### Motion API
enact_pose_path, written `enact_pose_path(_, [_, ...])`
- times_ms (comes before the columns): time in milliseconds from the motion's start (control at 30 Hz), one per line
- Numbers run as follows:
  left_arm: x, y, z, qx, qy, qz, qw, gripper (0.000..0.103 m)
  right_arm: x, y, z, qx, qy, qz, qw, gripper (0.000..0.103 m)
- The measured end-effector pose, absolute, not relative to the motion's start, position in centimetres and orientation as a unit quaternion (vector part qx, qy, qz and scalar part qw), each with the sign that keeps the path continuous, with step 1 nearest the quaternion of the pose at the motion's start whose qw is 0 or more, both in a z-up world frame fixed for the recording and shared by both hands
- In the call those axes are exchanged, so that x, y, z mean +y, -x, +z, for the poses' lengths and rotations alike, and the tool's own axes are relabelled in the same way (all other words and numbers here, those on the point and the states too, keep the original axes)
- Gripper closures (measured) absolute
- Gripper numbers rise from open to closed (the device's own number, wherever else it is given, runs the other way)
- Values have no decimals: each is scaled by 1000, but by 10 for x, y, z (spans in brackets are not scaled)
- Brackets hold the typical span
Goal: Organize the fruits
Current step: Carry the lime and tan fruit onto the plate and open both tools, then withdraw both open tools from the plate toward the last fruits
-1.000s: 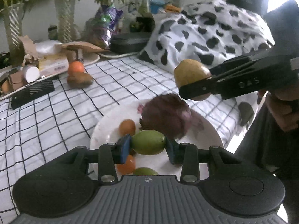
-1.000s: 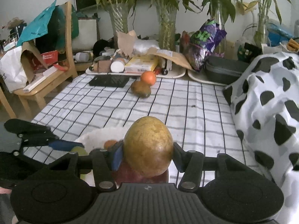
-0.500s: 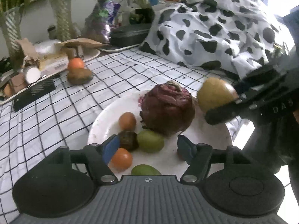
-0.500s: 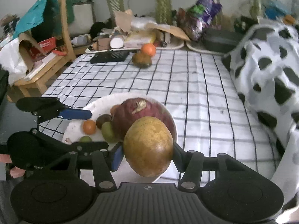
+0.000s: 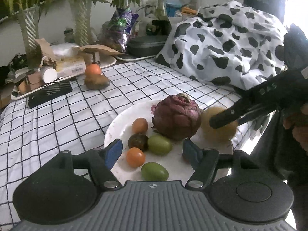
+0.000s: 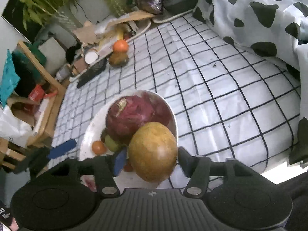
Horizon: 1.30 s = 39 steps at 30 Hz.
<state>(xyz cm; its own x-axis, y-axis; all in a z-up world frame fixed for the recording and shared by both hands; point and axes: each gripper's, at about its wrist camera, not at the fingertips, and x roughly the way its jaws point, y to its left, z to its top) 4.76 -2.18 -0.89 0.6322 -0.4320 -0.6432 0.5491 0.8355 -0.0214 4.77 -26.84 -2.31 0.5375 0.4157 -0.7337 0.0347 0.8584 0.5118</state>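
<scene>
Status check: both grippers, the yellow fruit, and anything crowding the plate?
Left gripper open, empty, over plate. Right gripper opening around yellow fruit at plate's edge. Dragon fruit crowds it.

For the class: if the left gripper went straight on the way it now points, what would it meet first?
Probably the green fruit on the white plate, with the dragon fruit just behind; depth is uncertain. The left gripper is open and holds nothing.

- A cow-spotted blanket lies heaped along the right edge of the checked cloth.
- A black ribbed slab lies at the cloth's far left corner.
- A cluttered tray sits beyond the far edge.
- A dark zipped case lies by a crinkled purple bag.
- Glass vases of leafy stalks stand behind.
- A wooden chair stands off the left edge.
</scene>
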Motion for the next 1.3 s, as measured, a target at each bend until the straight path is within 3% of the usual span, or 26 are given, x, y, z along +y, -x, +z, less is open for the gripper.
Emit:
enact_pose_path(100, [-18, -45, -7, 331, -80, -266, 902, 35, -267, -45, -18, 455, -233, 115, 852, 18])
enact_pose_path(500, [-8, -41, -4, 342, -59, -240, 907, 35, -253, -43, -11, 444, -171, 115, 872, 10])
enact_pose_path(800, [-9, -43, -6, 346, -62, -238, 906, 35, -228, -43, -12, 437, -61, 104, 892, 9])
enact_pose_path(1300, [-10, -44, -8, 350, -63, -233, 905, 35, -255, -48, -16, 440, -117, 50, 889, 8])
